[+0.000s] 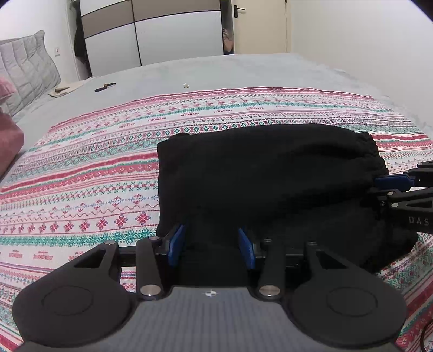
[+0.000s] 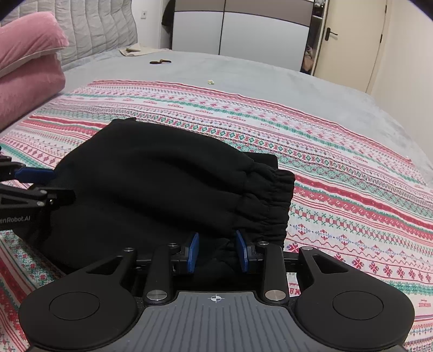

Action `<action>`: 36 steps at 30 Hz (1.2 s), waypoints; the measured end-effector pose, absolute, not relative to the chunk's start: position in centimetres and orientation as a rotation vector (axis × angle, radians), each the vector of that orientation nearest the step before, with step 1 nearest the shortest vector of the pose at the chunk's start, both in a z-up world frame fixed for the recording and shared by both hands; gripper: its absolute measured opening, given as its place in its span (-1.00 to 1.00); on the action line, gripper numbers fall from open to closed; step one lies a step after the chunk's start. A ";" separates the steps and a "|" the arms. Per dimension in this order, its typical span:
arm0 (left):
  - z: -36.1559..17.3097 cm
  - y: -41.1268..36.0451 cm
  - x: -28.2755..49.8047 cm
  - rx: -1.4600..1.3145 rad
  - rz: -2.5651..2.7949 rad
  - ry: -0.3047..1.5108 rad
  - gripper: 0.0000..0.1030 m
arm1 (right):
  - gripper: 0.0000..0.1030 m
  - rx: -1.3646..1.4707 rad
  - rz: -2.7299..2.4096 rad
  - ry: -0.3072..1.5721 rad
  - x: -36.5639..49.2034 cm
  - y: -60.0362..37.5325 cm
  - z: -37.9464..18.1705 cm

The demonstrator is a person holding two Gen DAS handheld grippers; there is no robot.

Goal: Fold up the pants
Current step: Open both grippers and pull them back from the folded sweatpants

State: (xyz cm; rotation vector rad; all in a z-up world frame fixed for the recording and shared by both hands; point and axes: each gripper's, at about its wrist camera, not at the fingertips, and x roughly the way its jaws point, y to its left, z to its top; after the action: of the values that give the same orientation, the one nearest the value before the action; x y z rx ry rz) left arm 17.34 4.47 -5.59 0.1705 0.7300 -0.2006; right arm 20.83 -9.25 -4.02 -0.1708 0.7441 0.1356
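Note:
The black pants [image 1: 265, 173] lie folded into a thick bundle on the patterned blanket [image 1: 89, 162], elastic cuffs at the right end [image 2: 268, 195]. My left gripper [image 1: 211, 245] is open, its blue pads either side of the bundle's near left edge. My right gripper [image 2: 217, 250] is open at the near right edge, just below the cuffs. Each gripper shows in the other's view: the right one [image 1: 395, 184] at the bundle's right side, the left one [image 2: 35, 176] at its left side. The pants also fill the right wrist view [image 2: 162, 184].
The blanket lies over a grey bed sheet [image 1: 216, 70]. Pink pillows [image 2: 27, 65] are stacked at the left by the grey headboard [image 2: 94, 24]. A small dark object [image 2: 160, 62], a beige cloth [image 2: 132, 50] and a pale scrap [image 2: 210, 81] lie farther up the bed. A wardrobe [image 1: 151, 35] and a door [image 2: 349, 40] stand beyond.

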 end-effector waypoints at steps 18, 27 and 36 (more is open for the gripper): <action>-5.4 5.1 13.7 0.097 -0.113 0.712 0.49 | -0.38 -0.091 0.070 0.594 17.2 -10.0 -5.4; -1.8 7.0 6.2 0.051 -0.018 0.707 0.66 | -0.07 0.072 0.019 0.578 6.8 -10.3 -0.6; 3.4 7.2 -2.3 -0.024 0.007 0.593 1.00 | 0.62 0.100 0.074 0.567 -0.8 -8.6 2.1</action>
State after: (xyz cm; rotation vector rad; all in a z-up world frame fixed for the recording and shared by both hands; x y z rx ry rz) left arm -2.30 7.17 3.44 -0.0237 0.5932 0.0068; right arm -0.75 -8.64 2.09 0.1002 0.5674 0.0743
